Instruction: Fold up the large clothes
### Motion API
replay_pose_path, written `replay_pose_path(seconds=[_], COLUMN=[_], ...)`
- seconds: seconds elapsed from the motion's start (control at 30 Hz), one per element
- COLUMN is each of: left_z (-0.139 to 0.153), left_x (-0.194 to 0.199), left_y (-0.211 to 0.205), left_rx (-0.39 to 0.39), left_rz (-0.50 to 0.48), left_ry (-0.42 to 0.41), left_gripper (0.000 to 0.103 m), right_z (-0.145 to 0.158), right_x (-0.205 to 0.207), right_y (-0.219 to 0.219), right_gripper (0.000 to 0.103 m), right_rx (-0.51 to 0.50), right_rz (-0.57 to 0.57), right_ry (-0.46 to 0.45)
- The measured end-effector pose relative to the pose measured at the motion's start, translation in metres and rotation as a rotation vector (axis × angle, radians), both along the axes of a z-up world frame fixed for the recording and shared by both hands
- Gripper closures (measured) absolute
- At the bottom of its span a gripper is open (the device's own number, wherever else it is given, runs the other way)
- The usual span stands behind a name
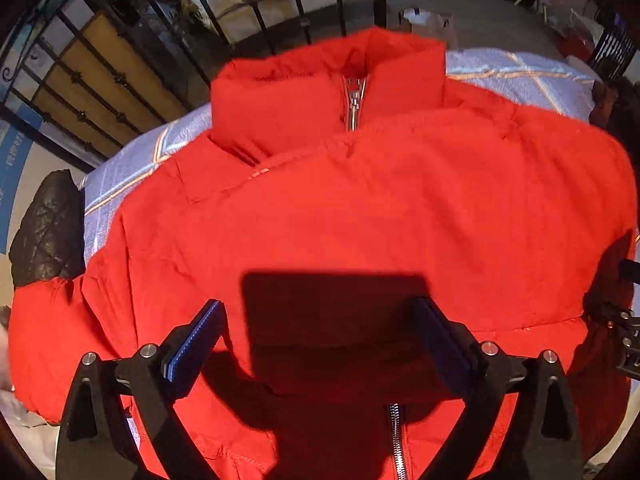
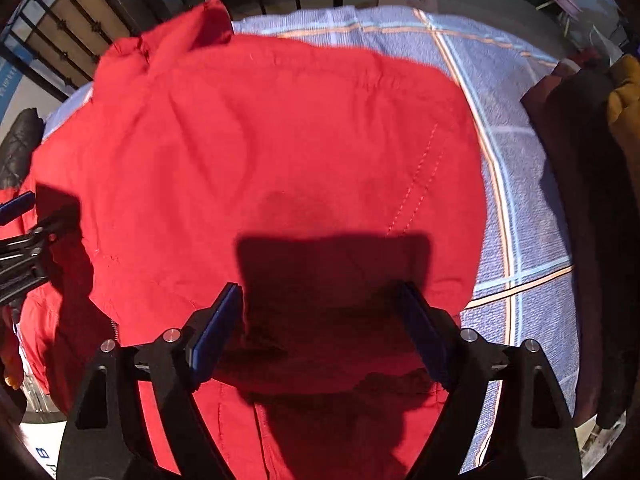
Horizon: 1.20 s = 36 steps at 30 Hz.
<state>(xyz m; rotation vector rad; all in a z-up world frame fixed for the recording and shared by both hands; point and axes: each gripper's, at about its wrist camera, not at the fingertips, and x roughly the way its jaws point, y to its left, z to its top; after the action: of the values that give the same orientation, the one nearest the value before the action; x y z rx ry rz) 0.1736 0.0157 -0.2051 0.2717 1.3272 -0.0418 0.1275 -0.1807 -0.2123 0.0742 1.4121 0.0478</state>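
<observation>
Hard, warm sunlight from behind the cameras saturates the red jacket and throws crisp black gripper shadows across it. Both fisheye views bend strongly toward dark vignetted corners; fabric edges look slightly soft.

Jacket: uniform bright red, with a silver zipper at the collar towards 12 o'clock. Left tongs and right tongs: black frames, blue ribbed pads, silver screw heads. Cloth under the jacket: pale lavender-blue, crossed by a wide check of orange and light blue lines. Quilted garment at 9 o'clock: black, diamond-stitched. Pile at 3 o'clock: dark maroon and mustard yellow. Railing at 12 o'clock: black bars.
</observation>
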Motion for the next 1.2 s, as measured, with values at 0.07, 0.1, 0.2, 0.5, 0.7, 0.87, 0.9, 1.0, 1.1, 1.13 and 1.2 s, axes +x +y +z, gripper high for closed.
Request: replay_pose_path(seconds=[0.07,0.1,0.2,0.5,0.7,0.87,0.9,1.0,1.1,1.13,1.2], left_z=[-0.019,-0.023,-0.032,-0.050,-0.055,-0.053,-0.051,-0.037,-0.017,-0.010,0.001], left_x=[0.003,0.003,0.000,-0.004,0.000,-0.002,-0.005,-0.016,-0.029,-0.035,-0.047], left_y=[-0.002,-0.001,-0.002,-0.005,-0.010,-0.004,-0.004,-0.001,0.013,0.022,0.045], left_rx=[0.024,0.025,0.033,0.037,0.060,0.058,0.058,0.044,0.008,-0.001,-0.010], left_rz=[0.006,0.010,-0.003,-0.018,-0.005,-0.041,-0.056,-0.066,-0.018,0.010,0.086], left_ry=[0.060,0.070,0.064,0.010,0.018,0.020,0.022,-0.022,-0.104,-0.130,-0.163], left_gripper=[0.005,0.005,0.005,0.004,0.004,0.005,0.005,0.006,0.006,0.006,0.006], right_z=[-0.014,-0.019,-0.035,-0.065,-0.076,-0.075,-0.073,-0.067,-0.056,-0.051,-0.039], right_x=[0.002,0.002,0.005,0.021,0.030,0.023,0.018,0.009,0.005,0.001,-0.006], right_y=[0.002,0.003,0.006,0.013,0.013,0.017,0.018,0.020,0.022,0.023,0.026], right_gripper=[0.014,0.013,0.008,0.005,0.005,0.005,0.005,0.005,0.005,0.005,0.005], right_rx=[0.000,0.001,-0.005,-0.005,-0.001,-0.013,-0.014,-0.023,-0.029,-0.031,-0.025], right_rz=[-0.015,-0.018,-0.012,-0.013,-0.032,-0.040,-0.042,-0.051,-0.054,-0.057,-0.058], right_ry=[0.034,0.045,0.080,0.148,0.187,0.117,0.105,0.073,0.075,0.069,0.042])
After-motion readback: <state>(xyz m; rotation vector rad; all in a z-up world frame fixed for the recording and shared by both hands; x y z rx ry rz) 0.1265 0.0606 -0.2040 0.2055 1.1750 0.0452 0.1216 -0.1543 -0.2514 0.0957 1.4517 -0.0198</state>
